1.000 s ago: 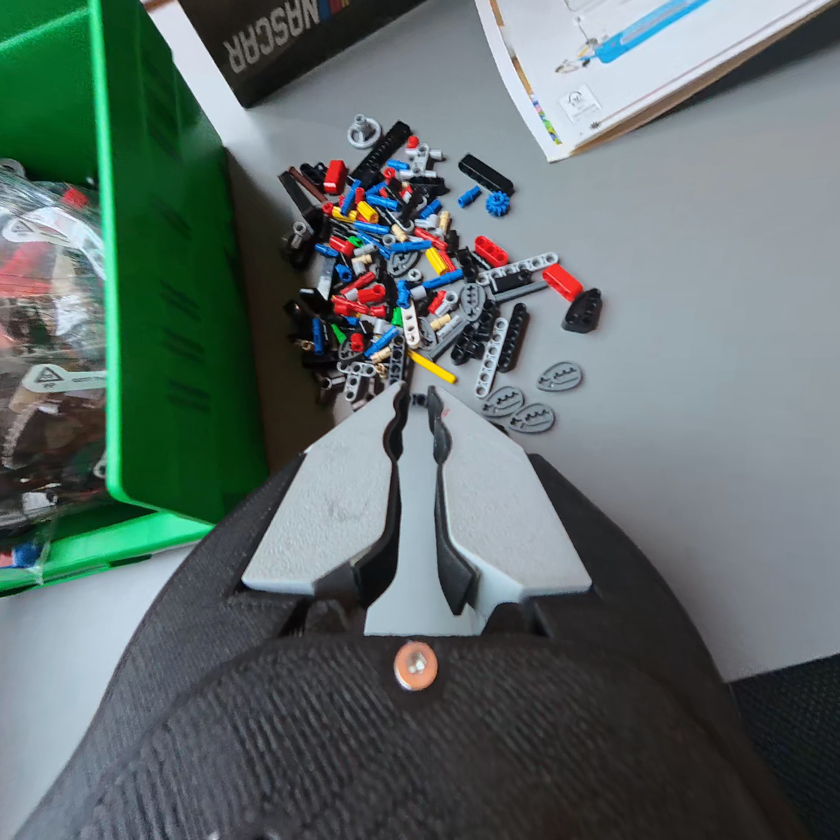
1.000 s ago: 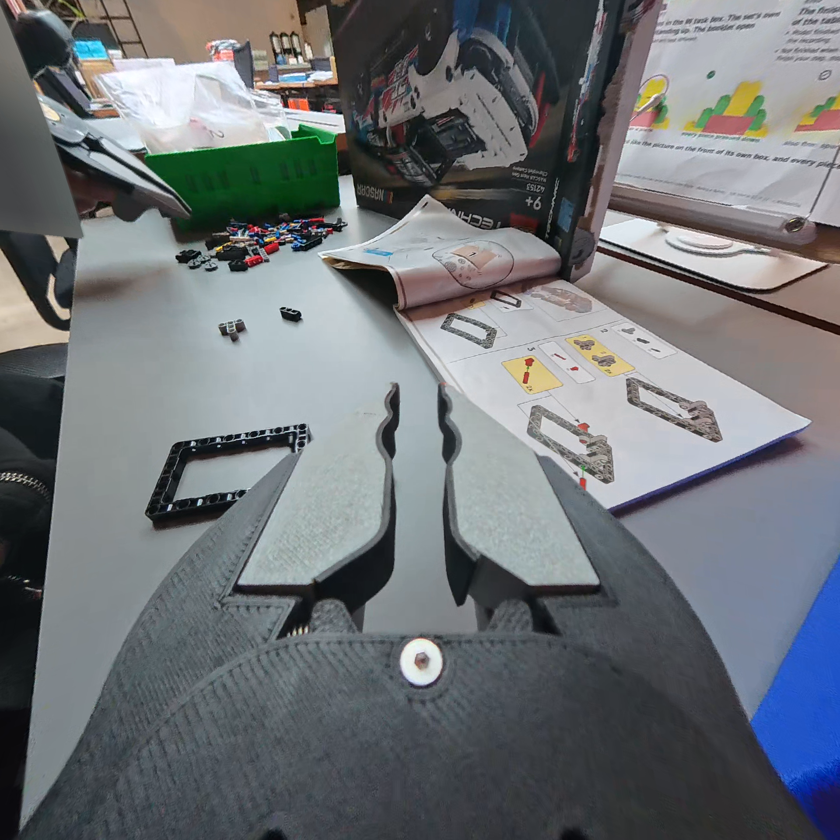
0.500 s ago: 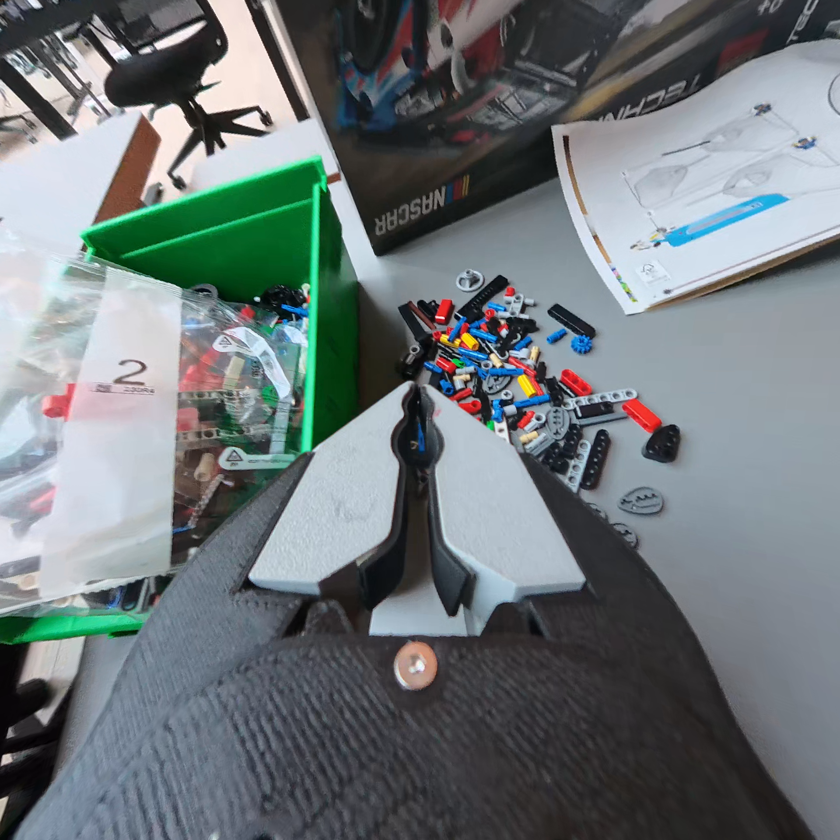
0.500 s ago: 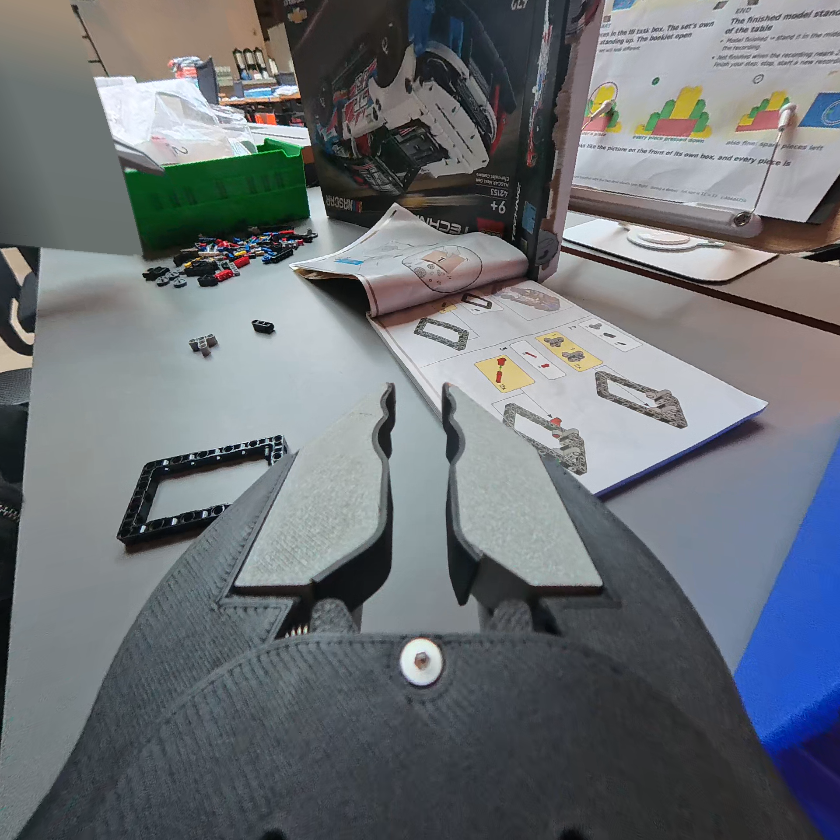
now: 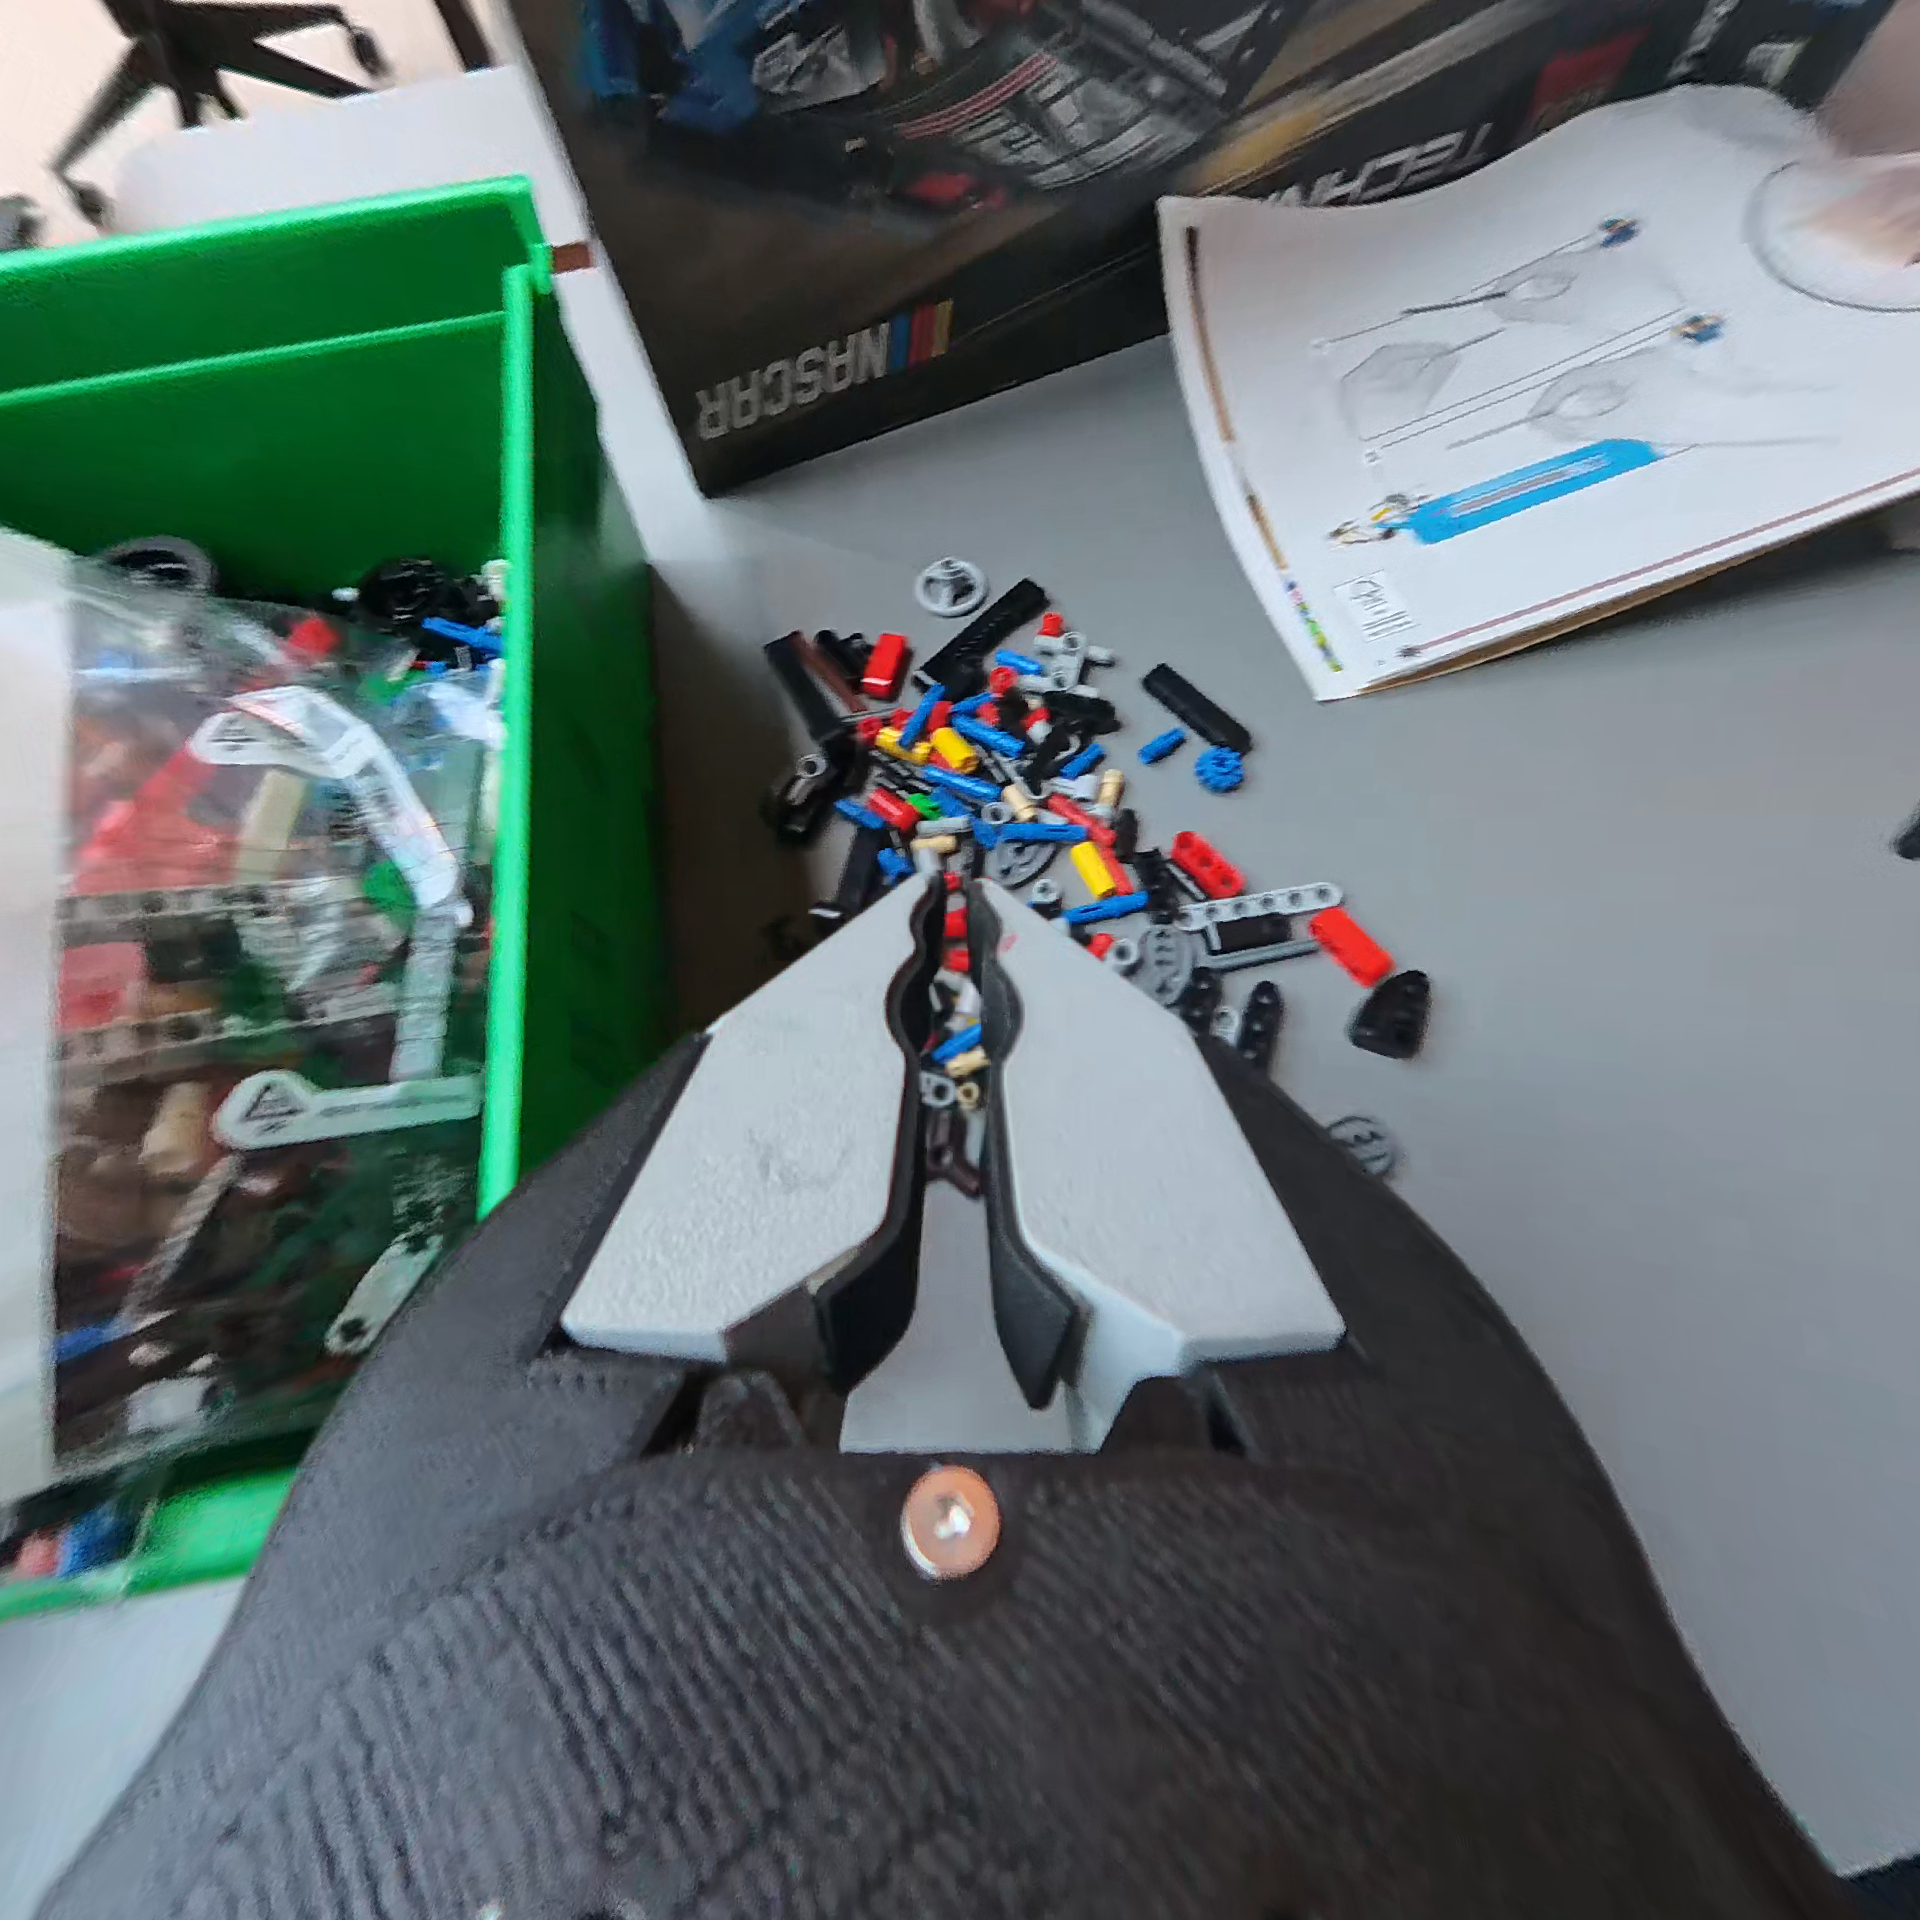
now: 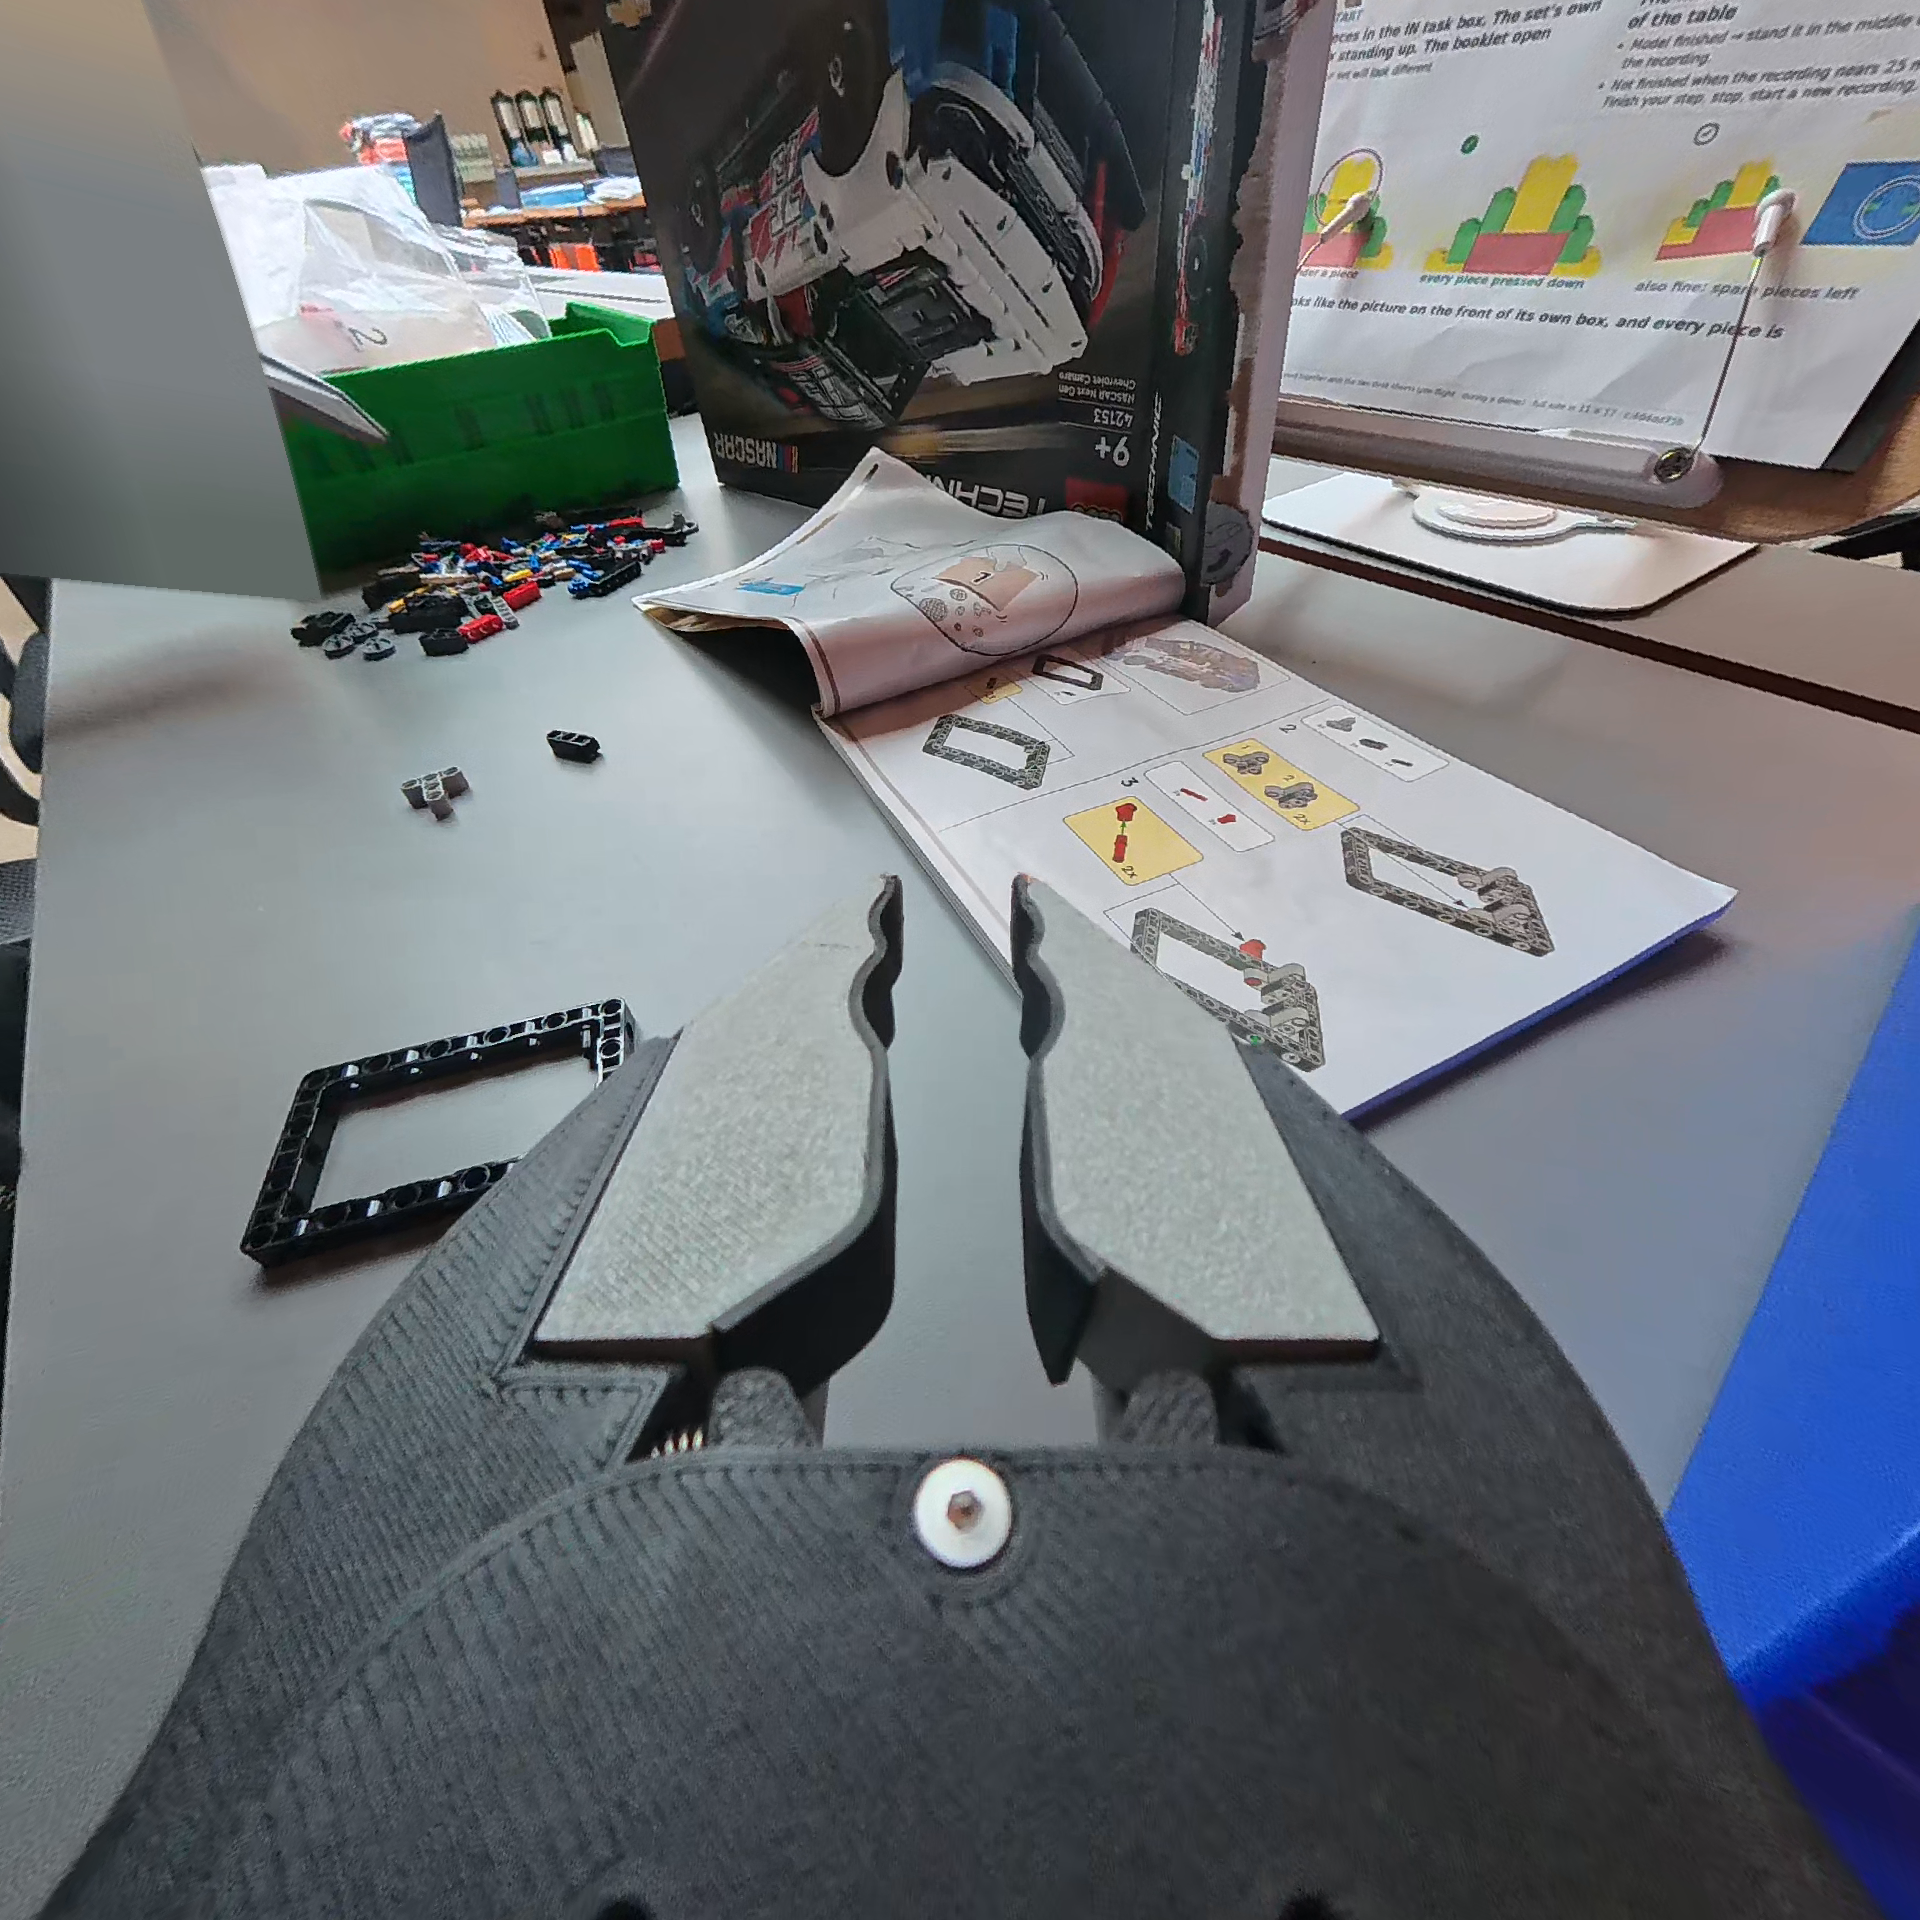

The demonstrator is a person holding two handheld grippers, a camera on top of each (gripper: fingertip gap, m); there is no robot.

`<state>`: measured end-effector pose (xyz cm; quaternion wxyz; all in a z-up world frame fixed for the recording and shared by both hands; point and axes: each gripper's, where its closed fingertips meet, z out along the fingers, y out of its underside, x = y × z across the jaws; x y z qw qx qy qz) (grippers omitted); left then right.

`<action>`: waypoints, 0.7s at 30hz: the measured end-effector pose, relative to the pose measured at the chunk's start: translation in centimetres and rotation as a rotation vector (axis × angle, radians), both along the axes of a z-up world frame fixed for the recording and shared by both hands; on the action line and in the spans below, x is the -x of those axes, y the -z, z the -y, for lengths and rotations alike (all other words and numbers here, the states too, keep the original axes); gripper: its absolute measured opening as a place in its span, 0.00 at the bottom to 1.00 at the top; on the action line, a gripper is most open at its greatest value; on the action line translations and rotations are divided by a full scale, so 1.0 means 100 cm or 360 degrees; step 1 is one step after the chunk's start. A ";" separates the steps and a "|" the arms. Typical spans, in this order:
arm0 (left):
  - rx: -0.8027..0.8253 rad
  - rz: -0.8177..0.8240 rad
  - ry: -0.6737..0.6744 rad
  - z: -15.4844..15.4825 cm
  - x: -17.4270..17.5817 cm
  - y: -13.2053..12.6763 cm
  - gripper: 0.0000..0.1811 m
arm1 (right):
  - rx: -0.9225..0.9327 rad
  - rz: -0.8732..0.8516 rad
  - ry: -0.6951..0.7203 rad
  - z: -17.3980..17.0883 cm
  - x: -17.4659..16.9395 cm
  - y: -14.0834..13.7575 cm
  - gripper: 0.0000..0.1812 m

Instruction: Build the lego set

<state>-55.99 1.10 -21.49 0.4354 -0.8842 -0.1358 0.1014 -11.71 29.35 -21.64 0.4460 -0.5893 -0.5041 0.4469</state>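
Observation:
A pile of small loose Lego pieces [image 5: 1018, 790] in many colours lies on the grey table beside a green bin [image 5: 561, 623]. My left gripper [image 5: 958, 885] hovers over the near side of the pile. Its jaws are all but shut, with only a sliver between the tips and nothing visibly held. My right gripper [image 6: 956, 883] is open and empty above the table. A black rectangular Lego frame [image 6: 436, 1132] lies flat just left of it. A small grey piece [image 6: 434, 792] and a small black piece [image 6: 574, 744] lie farther off. The pile [image 6: 520, 571] shows at the back.
The open instruction booklet [image 6: 1299, 831] lies to the right of my right gripper, against the upright set box [image 6: 935, 260]. The green bin holds clear bags of parts [image 5: 260, 935]. A blue bin [image 6: 1829, 1351] stands at the right edge. A printed sheet on a stand [image 6: 1610, 208] is behind.
My left gripper closed and rose away from the pile, then moved forward over it again with its tips slightly parted. My right gripper drifted a little; its jaws stayed the same.

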 end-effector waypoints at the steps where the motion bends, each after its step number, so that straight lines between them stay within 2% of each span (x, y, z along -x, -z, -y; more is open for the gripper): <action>1: 0.0031 0.0013 0.0029 -0.004 -0.002 0.004 0.01 | 0.0001 0.0000 -0.0001 0.000 0.000 0.000 0.09; 6: 0.0249 -0.0021 0.0130 -0.028 0.001 0.019 0.01 | -0.0003 -0.0002 -0.0013 0.001 0.000 0.000 0.09; 12: 0.0687 0.0055 0.0171 -0.034 0.013 0.061 0.02 | -0.0021 -0.0040 -0.0023 0.003 -0.002 -0.004 0.09; 21: 0.0822 0.0115 0.0174 -0.039 0.017 0.078 0.04 | -0.0039 -0.0061 -0.0053 0.007 -0.002 -0.006 0.08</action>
